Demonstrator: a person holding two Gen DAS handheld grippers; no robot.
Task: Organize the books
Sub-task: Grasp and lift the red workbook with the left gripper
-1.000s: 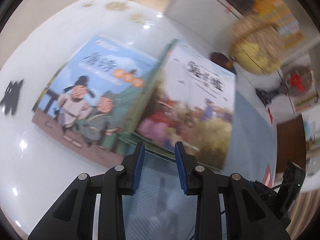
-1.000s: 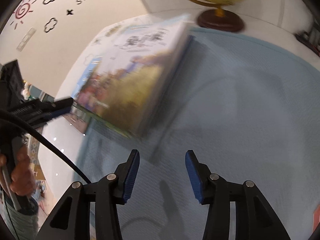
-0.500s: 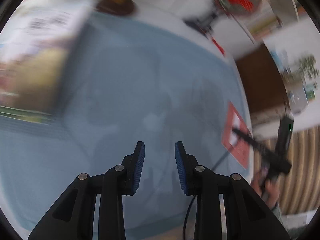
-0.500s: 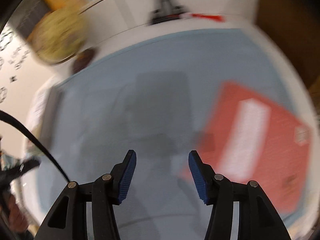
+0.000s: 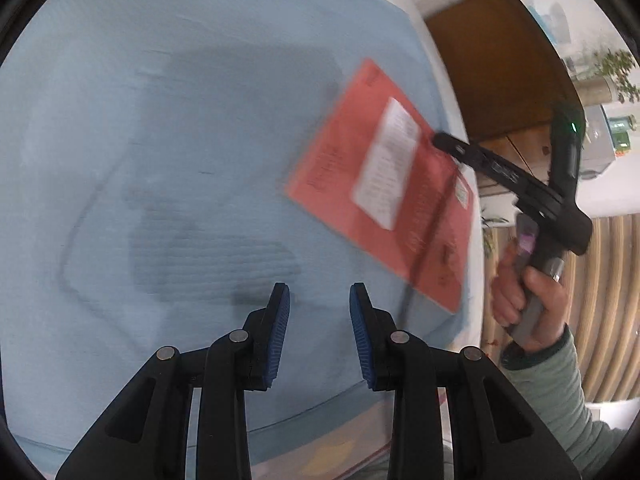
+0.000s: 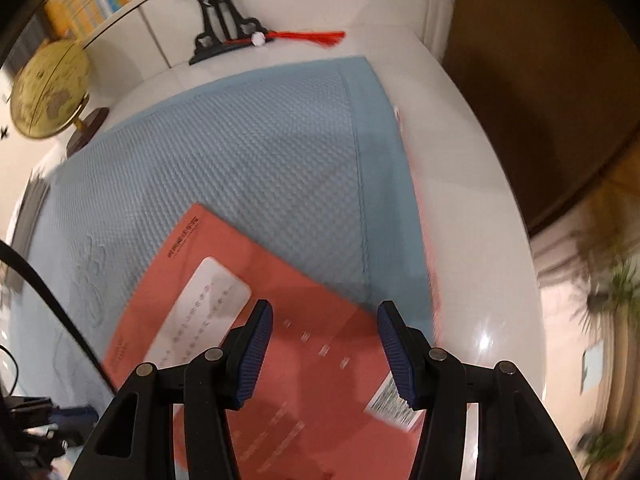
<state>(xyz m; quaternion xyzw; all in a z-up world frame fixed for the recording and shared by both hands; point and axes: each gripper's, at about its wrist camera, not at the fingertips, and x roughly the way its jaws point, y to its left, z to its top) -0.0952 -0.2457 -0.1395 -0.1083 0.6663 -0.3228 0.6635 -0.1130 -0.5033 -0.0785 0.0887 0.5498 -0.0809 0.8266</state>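
The right hand-held gripper (image 6: 325,350) is hovering spread and empty over the red book (image 6: 280,360); its jaws have just been widening. The left hand-held gripper (image 5: 319,334), narrowly parted and empty, is hanging over the blue mat (image 5: 160,120), well apart from the book. The book is lying flat on the mat's corner on the white desk (image 6: 472,220). A globe (image 6: 48,88) is standing behind the mat.
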